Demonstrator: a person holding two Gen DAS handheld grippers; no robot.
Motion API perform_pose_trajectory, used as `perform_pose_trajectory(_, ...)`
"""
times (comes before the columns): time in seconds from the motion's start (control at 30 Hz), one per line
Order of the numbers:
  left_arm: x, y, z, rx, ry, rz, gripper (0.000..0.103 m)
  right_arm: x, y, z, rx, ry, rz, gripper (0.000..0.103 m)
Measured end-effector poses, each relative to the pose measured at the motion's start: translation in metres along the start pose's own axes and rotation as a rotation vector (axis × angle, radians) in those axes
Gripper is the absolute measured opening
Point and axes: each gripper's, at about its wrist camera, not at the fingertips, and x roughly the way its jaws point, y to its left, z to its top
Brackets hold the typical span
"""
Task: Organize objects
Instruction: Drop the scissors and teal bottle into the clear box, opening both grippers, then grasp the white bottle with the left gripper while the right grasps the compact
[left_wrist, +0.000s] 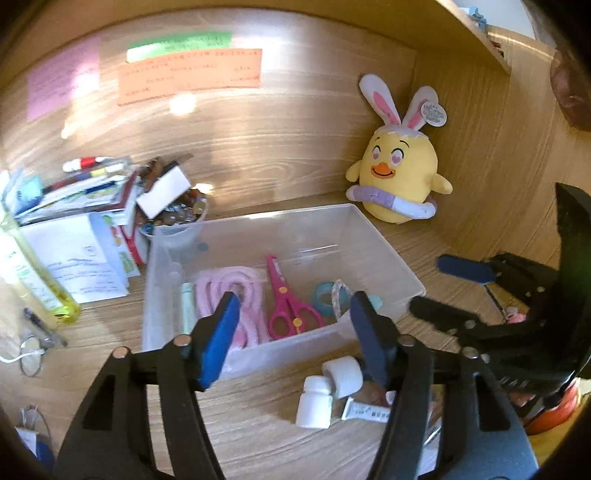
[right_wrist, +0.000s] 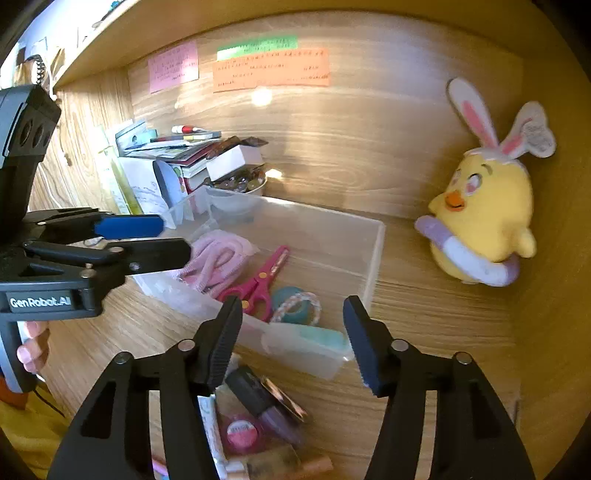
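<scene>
A clear plastic bin (left_wrist: 388, 247) (right_wrist: 373, 251) stands on the wooden desk. It holds a pink coiled cord (left_wrist: 225, 284) (right_wrist: 214, 258), pink scissors (left_wrist: 284, 299) (right_wrist: 258, 280) and a teal tape roll (left_wrist: 325, 295) (right_wrist: 291, 304). My left gripper (left_wrist: 295, 332) (right_wrist: 155, 236) is open and empty above the bin's near wall. My right gripper (right_wrist: 291, 339) (left_wrist: 432, 284) is open and empty over the bin's near right corner. Small items lie in front of the bin: a white bottle (left_wrist: 314, 402), a white roll (left_wrist: 343, 376), a purple nail polish (right_wrist: 269, 406) and a pink round pot (right_wrist: 242, 432).
A yellow chick plush (left_wrist: 399, 177) (right_wrist: 484, 218) leans in the back right corner. A pile of books and boxes (left_wrist: 85, 218) (right_wrist: 177, 162) and a bowl of beads (left_wrist: 177, 218) stand left of the bin. A yellow-green bottle (left_wrist: 40, 284) lies far left.
</scene>
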Motion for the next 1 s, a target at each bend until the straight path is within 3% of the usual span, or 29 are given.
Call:
perform_pose_trajectory(0.17, -0.010, 0.003, -0.017, -0.006, 0.005, 0.018, 0.069, -0.020, -0.007, -0.012, 0.017, -0.024, -0.044, 0.063)
perform_pose_trajectory(0.4, 0.001, 0.008, -0.043, -0.033, 0.082, 0.009, 0.069, -0.027, -0.018, -0.039, 0.080, 0.006, -0.052, 0.064)
perform_pose_trajectory(0.57, 0.021, 0.001, -0.064, 0.001, 0.152, 0.010, 0.069, -0.020, -0.019, -0.064, 0.149, 0.056, 0.005, 0.064)
perform_pose_trajectory(0.87, 0.047, -0.013, -0.085, 0.031, 0.236, -0.023, 0.069, -0.004, -0.001, -0.092, 0.108, 0.137, 0.055, 0.063)
perform_pose_trajectory(1.0, 0.055, -0.014, -0.086, 0.015, 0.252, -0.036, 0.054, 0.000, 0.001, -0.098, 0.098, 0.160, 0.062, 0.058)
